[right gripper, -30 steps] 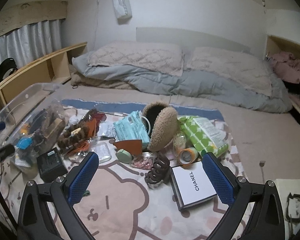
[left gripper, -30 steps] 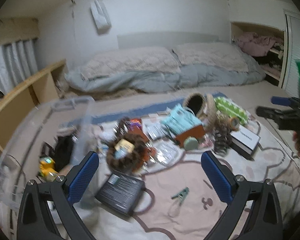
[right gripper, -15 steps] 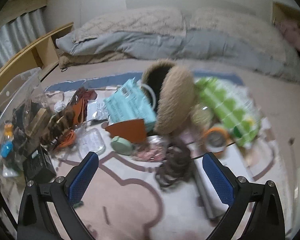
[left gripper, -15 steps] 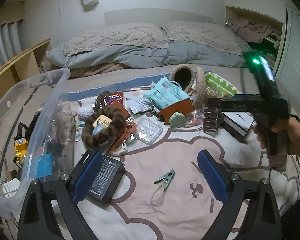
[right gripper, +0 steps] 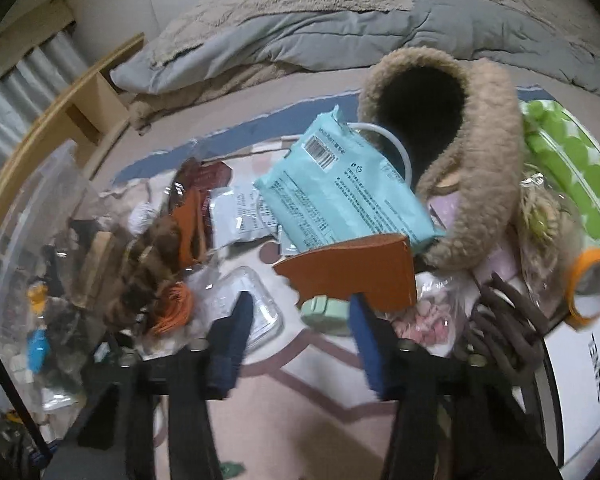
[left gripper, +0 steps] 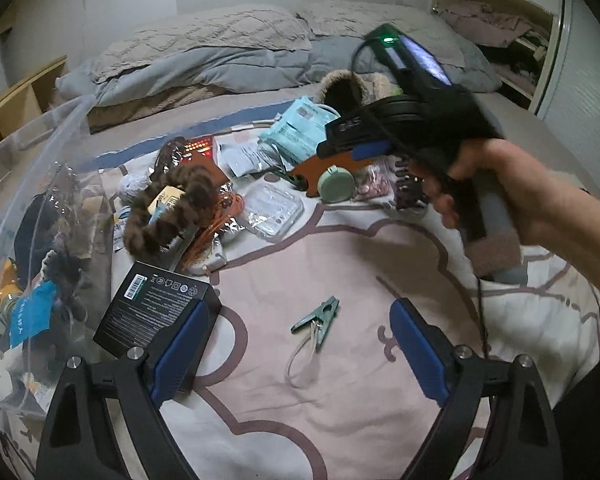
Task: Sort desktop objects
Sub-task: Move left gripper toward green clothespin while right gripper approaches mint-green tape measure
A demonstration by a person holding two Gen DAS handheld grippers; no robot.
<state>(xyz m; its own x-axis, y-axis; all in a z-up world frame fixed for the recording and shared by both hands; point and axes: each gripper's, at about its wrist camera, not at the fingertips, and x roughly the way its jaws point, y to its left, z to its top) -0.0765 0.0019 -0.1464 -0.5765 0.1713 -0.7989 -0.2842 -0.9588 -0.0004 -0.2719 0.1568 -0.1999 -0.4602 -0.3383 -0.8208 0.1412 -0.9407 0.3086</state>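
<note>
We see one bed [left gripper: 228, 60] with two pillows at its head, and one pink blanket [left gripper: 300, 400] spread across it that carries the loose objects.

One clear plastic bin [left gripper: 40, 184] stands at the left edge of the blanket and already holds several items; we cannot count them through the wall.

On the blanket we count, from larger to smaller:
- one fuzzy tan hat [right gripper: 484, 152], lying on its side with its opening toward the camera;
- one green dotted pack [right gripper: 572, 160] at the right;
- one white box [right gripper: 580, 392] at the lower right;
- one teal pack [right gripper: 340, 196] leaning against the hat;
- one black box [left gripper: 156, 312] just beside the bin;
- one brown furry band [left gripper: 172, 208];
- one orange card [right gripper: 360, 272] below the teal pack;
- one dark claw clip [right gripper: 504, 320];
- one roll of orange tape [right gripper: 592, 288];
- one small round green case [right gripper: 324, 312], partly under the orange card;
- one green clip [left gripper: 316, 320], alone on open blanket.

Our left gripper [left gripper: 300, 348] hovers above the green clip; its jaws are wide and closing slightly, with nothing touching the pads.

Our right gripper [right gripper: 296, 344], held by one hand [left gripper: 512, 192], points at the green case. Its jaws are closing, the case sits between the fingertips, and blur hides whether the pads touch it.
</note>
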